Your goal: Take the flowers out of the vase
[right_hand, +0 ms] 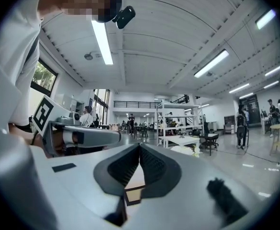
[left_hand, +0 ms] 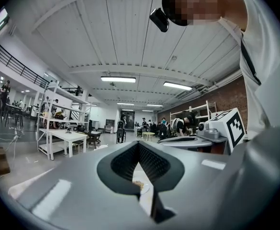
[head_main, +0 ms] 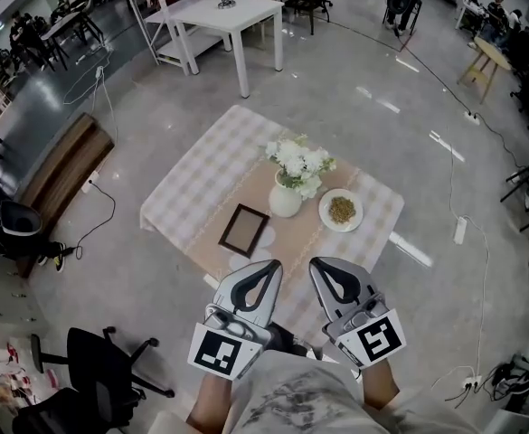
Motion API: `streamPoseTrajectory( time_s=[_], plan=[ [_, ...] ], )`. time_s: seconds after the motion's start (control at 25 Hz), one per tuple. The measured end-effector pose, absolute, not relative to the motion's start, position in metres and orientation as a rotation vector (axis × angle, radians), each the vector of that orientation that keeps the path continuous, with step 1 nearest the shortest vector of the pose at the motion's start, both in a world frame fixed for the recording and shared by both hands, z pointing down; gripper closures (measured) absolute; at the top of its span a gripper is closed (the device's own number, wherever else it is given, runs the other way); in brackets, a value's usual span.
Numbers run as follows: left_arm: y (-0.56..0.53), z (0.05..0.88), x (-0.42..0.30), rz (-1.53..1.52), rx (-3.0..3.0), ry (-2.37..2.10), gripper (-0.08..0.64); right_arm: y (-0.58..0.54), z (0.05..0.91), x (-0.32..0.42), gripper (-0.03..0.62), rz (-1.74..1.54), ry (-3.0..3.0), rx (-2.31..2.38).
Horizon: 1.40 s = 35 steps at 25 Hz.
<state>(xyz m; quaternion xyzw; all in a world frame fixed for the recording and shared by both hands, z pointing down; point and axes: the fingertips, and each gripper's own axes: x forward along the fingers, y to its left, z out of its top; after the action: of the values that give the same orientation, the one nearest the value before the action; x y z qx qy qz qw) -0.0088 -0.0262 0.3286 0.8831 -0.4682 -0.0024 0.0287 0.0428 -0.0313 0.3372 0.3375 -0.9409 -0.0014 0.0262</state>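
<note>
Flowers (head_main: 298,161) in vase (head_main: 284,201) on table (head_main: 187,186); both grippers clenched, empty.
White bunch w/ green leaves, stems upright, long axis vertical, heads up toward the head cam. Plate (head_main: 341,210) just right of vase, frame (head_main: 244,230) near its front-left. L gripper (head_main: 273,265) & R gripper (head_main: 316,265) side by side, well short of vase, tips angled inward. L gripper view: jaws together, only plate (left_hand: 144,188) thru the gap. R gripper view: jaws together, frame (right_hand: 134,194) in the gap, flowers (right_hand: 190,150) peeking over the right jaw.
</note>
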Motion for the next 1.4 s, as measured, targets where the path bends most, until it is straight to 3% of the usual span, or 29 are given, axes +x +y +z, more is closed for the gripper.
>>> streamPoseTrajectory(
  time_s=[0.72,0.84,1.4],
  plan=[
    [-0.098,0.368,-0.043,0.011,2.679,-1.388,0.551,-0.106,0.398,0.024,0.570,0.163,-2.776,1.152],
    [-0.109,0.376,-0.048,0.041,2.676,-1.370,0.551,-0.116,0.408,0.025,0.505,0.186,-2.750,1.183],
    [-0.150,0.396,-0.047,0.074,2.710,-1.276,0.551,-0.151,0.443,0.039,0.442,0.302,-2.666,1.345]
  ],
)
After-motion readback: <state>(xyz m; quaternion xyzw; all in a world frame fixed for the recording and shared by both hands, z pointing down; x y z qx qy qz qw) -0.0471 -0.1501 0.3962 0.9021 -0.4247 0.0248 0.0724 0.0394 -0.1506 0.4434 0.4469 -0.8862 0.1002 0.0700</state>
